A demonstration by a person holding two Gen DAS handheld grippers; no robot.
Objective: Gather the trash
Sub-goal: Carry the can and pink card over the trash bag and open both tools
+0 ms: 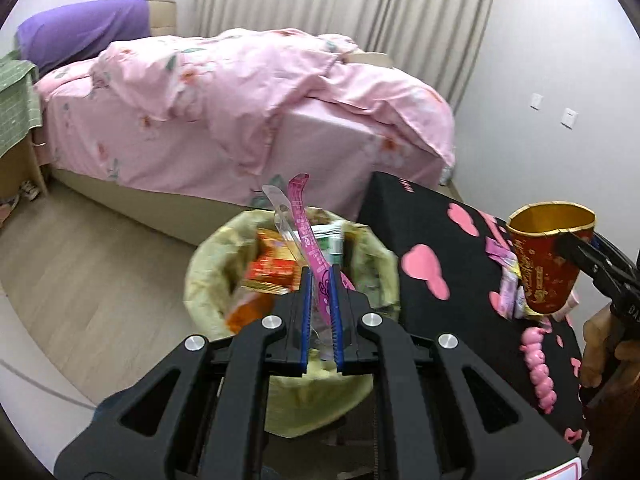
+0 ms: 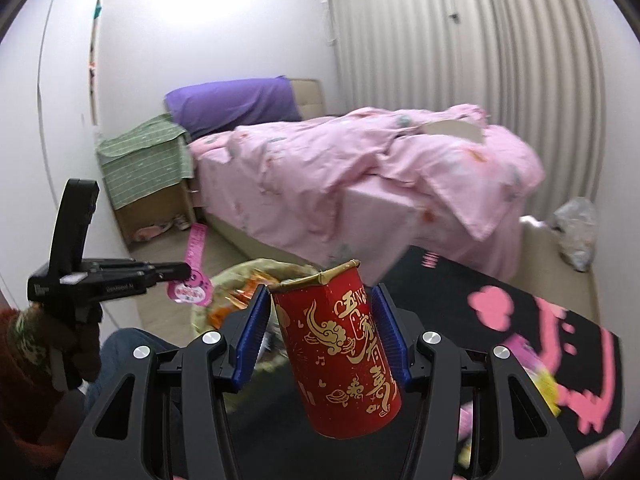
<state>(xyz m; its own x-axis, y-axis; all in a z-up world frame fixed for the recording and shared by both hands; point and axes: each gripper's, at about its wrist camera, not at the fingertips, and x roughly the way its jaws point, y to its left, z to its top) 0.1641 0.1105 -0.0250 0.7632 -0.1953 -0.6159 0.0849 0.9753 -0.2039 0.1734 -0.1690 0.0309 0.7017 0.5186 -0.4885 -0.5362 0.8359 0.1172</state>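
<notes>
Judging progress as partway: wrappers already lie in the lined bin (image 1: 208, 276), the left gripper (image 1: 322, 300) is clenched on a pink package (image 1: 306, 232) above it, the right gripper (image 2: 326, 336) grasps a red cup (image 2: 344, 364), and litter (image 1: 506, 280) remains on the black surface (image 1: 448, 248)

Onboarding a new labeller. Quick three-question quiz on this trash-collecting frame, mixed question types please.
1. Multiple choice: what is the right tool shut on? A) a glass jar B) a red paper cup with gold print C) a pink toy
2. True or false: the lined bin already holds wrappers.
3. Short answer: what does the left tool pinch, and where is it relative to the bin?

Key
1. B, the red paper cup.
2. True.
3. A pink and clear plastic package, held above the bin's opening.
</notes>
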